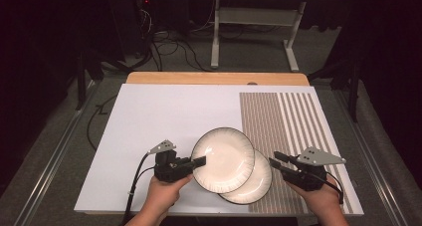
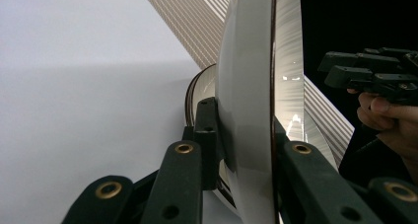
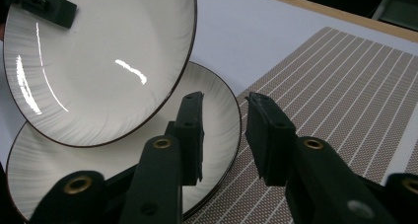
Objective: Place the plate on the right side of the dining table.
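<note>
Two plates, one lifted by the left gripper

Two white plates with a thin dark rim are at the near middle of the table. The upper plate [image 1: 223, 159] is held by the left gripper [image 1: 198, 162], which grasps its rim at about 9 o'clock as seen in the high view. In the left gripper view the jaws are clenched on this rim, one pad on the underside and one on the inner face, and the plate stands edge-on between them. This plate is tilted and raised over the lower plate [image 1: 255, 183], which it covers partly.

The lower plate lies flat, at about 4 o'clock from the upper one. Its right part rests on the striped placemat [image 1: 283, 121] and its left part on the white board [image 1: 164, 116].

The right gripper [image 1: 273, 161] is at about 3 o'clock from the lower plate, just beside its rim. In the right gripper view its jaws are released: there is a clear gap between the two pads, and nothing is between them. The rim of the lower plate passes just under and behind the left pad; I cannot tell if it touches.

Both hands come in from 6 o'clock in the high view.
</note>
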`<state>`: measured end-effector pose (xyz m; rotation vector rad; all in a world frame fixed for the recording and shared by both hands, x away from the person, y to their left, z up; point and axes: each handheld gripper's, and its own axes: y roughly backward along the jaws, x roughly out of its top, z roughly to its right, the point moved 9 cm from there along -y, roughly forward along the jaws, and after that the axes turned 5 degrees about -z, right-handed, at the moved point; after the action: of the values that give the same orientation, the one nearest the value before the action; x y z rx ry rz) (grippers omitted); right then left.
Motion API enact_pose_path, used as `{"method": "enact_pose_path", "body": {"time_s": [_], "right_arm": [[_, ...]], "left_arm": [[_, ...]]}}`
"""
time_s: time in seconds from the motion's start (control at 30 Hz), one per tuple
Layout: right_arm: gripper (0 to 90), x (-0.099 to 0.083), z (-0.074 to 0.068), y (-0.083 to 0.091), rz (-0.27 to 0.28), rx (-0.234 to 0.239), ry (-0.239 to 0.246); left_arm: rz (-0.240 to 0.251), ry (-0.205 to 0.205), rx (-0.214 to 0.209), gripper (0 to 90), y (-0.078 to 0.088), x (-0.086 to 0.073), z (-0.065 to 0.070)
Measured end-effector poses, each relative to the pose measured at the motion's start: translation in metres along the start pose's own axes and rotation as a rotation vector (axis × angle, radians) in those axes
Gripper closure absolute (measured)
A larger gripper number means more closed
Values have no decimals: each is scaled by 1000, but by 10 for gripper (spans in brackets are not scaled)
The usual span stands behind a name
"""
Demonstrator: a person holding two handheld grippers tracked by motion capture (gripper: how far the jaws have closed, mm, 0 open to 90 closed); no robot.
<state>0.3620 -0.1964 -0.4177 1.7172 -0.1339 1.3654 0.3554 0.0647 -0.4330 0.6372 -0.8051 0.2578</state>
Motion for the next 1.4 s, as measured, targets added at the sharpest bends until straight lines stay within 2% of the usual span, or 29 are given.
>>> {"method": "enact_pose_path", "body": {"time_s": [0.1, 0.17, 0.23, 0.33, 0.53, 0.57, 0.67, 0.7, 0.93, 0.97, 1.0, 1.07, 1.2, 1.23, 1.27, 1.4], "right_arm": [[607, 1, 4, 3, 15, -23, -4], [590, 2, 4, 3, 20, -24, -1], [560, 2, 7, 6, 30, -32, -22], [534, 3, 8, 7, 41, -37, -18], [434, 3, 13, 10, 59, -50, -34], [393, 4, 13, 11, 71, -49, -34], [372, 4, 14, 12, 78, -57, -39], [337, 5, 14, 13, 87, -58, -46], [215, 7, 17, 14, 97, -76, -59], [173, 8, 18, 15, 105, -79, -61], [173, 8, 18, 15, 105, -79, -61], [153, 9, 18, 16, 116, -86, -62], [67, 11, 20, 19, 140, -86, -76], [21, 11, 22, 20, 148, -96, -83], [21, 11, 22, 20, 148, -96, -83], [7, 14, 25, 25, 190, -111, -86]], "left_arm": [[14, -12, 1, 786, 3, 3, 2], [18, -20, 4, 788, 4, 3, 2], [22, -28, 8, 791, 4, 4, 2], [29, -42, 7, 795, 6, 6, 4], [57, -73, 28, 799, 10, 9, 4], [62, -84, 32, 800, 11, 10, 3], [78, -107, 50, 800, 13, 12, 2], [90, -125, 64, 800, 15, 14, 1], [144, -156, 120, 799, 23, 21, -7], [161, -173, 130, 799, 26, 22, -8], [161, -173, 130, 799, 26, 22, -8], [181, -204, 146, 799, 28, 24, -8], [189, -249, 157, 799, 30, 24, -7], [191, -263, 155, 797, 30, 24, -6], [191, -263, 155, 797, 30, 24, -6], [180, -316, 166, 794, 32, 24, -4]]}}
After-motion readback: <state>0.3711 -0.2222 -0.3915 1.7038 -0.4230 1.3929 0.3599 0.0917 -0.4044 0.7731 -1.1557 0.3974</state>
